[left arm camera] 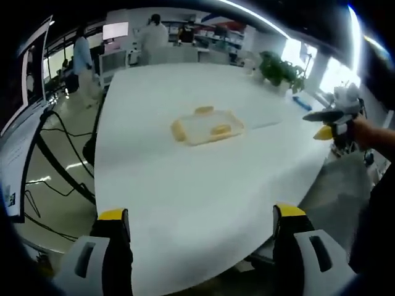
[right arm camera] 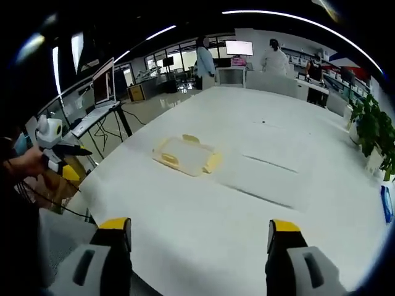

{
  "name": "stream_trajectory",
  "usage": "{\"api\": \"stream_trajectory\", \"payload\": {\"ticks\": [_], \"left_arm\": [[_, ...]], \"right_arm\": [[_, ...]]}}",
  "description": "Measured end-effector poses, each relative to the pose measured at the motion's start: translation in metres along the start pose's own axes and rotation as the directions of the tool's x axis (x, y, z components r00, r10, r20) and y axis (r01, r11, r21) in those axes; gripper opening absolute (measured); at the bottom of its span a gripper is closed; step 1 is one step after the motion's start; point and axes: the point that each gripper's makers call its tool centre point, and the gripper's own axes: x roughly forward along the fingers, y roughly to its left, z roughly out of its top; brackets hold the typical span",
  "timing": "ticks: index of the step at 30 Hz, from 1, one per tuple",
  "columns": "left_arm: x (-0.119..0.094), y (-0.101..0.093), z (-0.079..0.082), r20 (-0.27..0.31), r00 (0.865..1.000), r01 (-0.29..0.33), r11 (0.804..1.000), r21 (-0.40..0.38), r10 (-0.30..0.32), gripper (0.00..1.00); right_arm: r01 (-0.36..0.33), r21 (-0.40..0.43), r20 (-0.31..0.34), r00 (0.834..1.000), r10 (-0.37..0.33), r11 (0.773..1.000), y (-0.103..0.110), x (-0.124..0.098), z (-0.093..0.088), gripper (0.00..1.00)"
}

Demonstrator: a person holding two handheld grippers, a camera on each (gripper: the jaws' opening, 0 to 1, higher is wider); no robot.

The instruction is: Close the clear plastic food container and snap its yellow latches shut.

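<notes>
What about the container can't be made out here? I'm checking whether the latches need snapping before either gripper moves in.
- Clear container, left gripper view: too small and blurred to tell if the lid is seated.
- Yellow latches, right gripper view: too distant to tell whether they are snapped or loose.
- Container's far side, right gripper view: hidden by its own body.

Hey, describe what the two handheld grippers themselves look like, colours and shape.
Each gripper has two dark, blocky fingers with grey panels and yellow tips: left gripper, right gripper. Seen from the side, the right gripper and left gripper show a whitish body, dark pointed fingers and a yellow part underneath.
</notes>
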Motion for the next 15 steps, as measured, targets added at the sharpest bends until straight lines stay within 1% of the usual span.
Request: {"api": "stream_trajectory", "payload": {"ticks": [3,10,12,13,15], "left_arm": [[0.005,0.000,0.002,-0.008,1.000,0.003,1.000,0.009,-0.003,0.94],[0.019,0.001,0.013,-0.022,1.000,0.007,0.999,0.033,-0.006,0.94],[0.021,0.004,0.015,-0.031,1.000,0.005,0.999,0.045,-0.004,0.94],[0.022,0.008,0.017,-0.031,0.999,-0.006,0.999,0.043,0.008,0.94],[0.026,0.010,0.021,-0.027,1.000,0.000,0.999,0.041,0.001,0.94]], "right_arm": [[-0.013,-0.012,0.001,1.000,0.013,1.000,-0.002,0.004,0.002,0.92],[-0.039,-0.032,-0.002,0.999,0.039,0.999,-0.005,0.015,0.007,0.91],[-0.047,-0.038,-0.005,0.999,0.047,0.998,-0.006,0.018,0.008,0.91],[-0.049,-0.046,-0.007,0.999,0.048,0.998,-0.006,0.020,0.008,0.91],[-0.053,-0.050,-0.006,0.999,0.053,0.997,-0.007,0.022,0.010,0.90]]}}
